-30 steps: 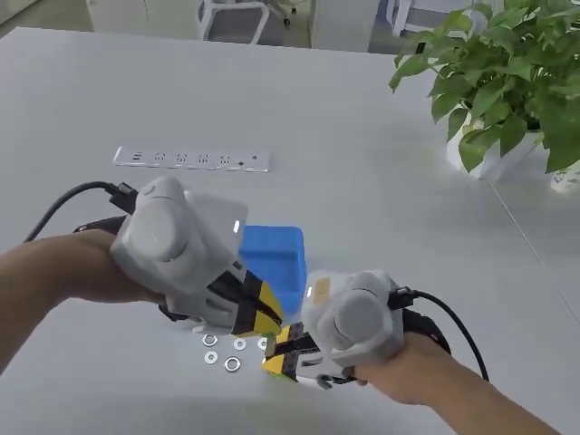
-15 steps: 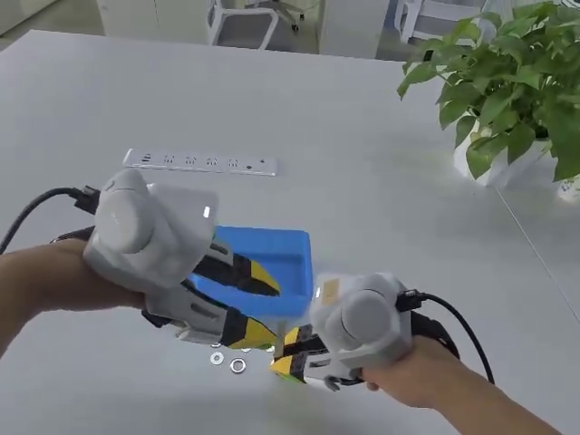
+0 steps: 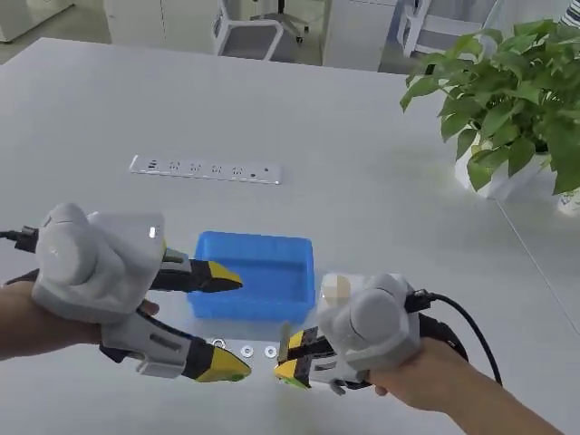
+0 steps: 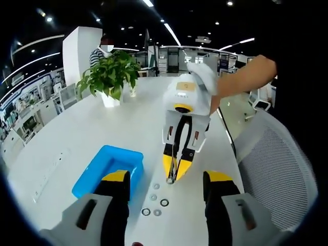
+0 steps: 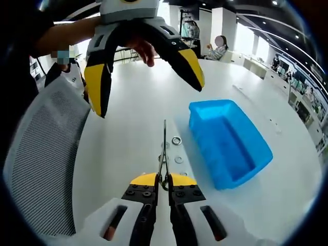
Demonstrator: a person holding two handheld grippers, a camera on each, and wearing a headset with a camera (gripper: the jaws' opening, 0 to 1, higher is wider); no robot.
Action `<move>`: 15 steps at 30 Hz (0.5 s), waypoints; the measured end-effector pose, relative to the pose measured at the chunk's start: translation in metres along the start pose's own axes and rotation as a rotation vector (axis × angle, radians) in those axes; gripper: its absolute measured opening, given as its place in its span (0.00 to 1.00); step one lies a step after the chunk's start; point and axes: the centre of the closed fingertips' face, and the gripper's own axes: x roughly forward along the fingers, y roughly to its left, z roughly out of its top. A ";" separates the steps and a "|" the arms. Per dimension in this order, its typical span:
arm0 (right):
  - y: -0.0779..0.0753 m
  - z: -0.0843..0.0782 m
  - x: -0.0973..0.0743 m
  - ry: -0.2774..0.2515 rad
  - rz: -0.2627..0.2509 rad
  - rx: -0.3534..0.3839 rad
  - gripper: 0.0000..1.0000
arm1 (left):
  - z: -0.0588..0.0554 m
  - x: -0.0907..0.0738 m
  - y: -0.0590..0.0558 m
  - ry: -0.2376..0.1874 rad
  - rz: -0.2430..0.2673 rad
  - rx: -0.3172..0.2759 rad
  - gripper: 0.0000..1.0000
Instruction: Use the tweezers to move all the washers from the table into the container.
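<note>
Moved: the left claw point(image 3: 245, 324) has drawn back to the left since a second ago, when it hung over the washers point(image 5: 176, 140); they now lie uncovered.
Left claw: spread wide and holding nothing, with one jaw by the container's point(image 3: 258, 272) near left corner and the other lower, close to the washers.
Right claw point(image 5: 164, 181): pressed together on the tweezers point(image 5: 164, 148), which point forward, low over the surface point(image 3: 362, 163).
Tweezers tip: among the washers; I cannot tell whether it grips one.
Washers: several lie loose on the white surface, just beside the container's near wall.
Container: a blue open box, upright on the surface.
Farther back: a power strip point(image 3: 207, 169) beyond the container and a potted plant point(image 3: 507, 100) at the far right.
</note>
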 end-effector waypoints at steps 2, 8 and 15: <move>0.000 0.002 -0.003 0.004 0.001 -0.009 0.08 | -0.001 -0.003 0.001 -0.008 0.009 -0.013 0.66; -0.001 0.013 -0.014 0.007 0.005 -0.021 0.08 | -0.004 -0.014 0.003 -0.022 0.045 -0.052 0.76; -0.002 0.027 -0.027 0.001 0.015 -0.036 0.08 | -0.010 -0.023 0.002 -0.030 0.075 -0.084 0.84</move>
